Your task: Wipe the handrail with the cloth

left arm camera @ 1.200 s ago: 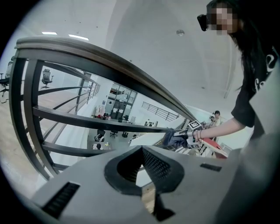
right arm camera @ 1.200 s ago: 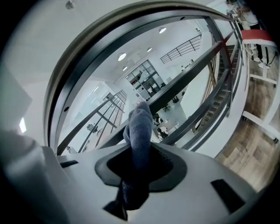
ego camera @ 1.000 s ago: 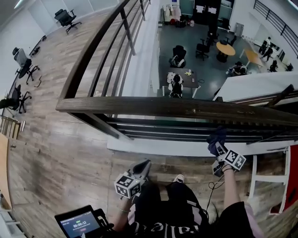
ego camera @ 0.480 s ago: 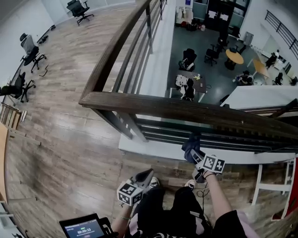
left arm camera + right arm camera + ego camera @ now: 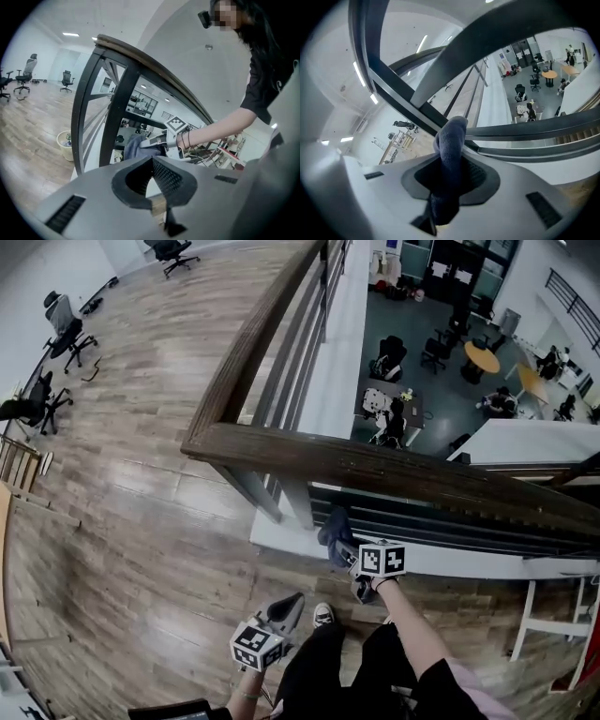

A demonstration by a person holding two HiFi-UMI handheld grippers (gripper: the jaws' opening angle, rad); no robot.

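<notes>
Right claw [image 5: 345, 547] pinches the blue cloth [image 5: 332, 529] low by the railing bars [image 5: 450, 519], under the handrail [image 5: 375, 465]; left claw [image 5: 289, 604] is closed, empty.

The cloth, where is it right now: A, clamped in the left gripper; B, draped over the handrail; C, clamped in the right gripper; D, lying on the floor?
C: the dark blue cloth sits pinched in the right gripper, as the right gripper view shows.

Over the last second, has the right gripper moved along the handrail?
Yes. The right gripper, holding the cloth, has shifted left, closer to the corner of the handrail.
</notes>
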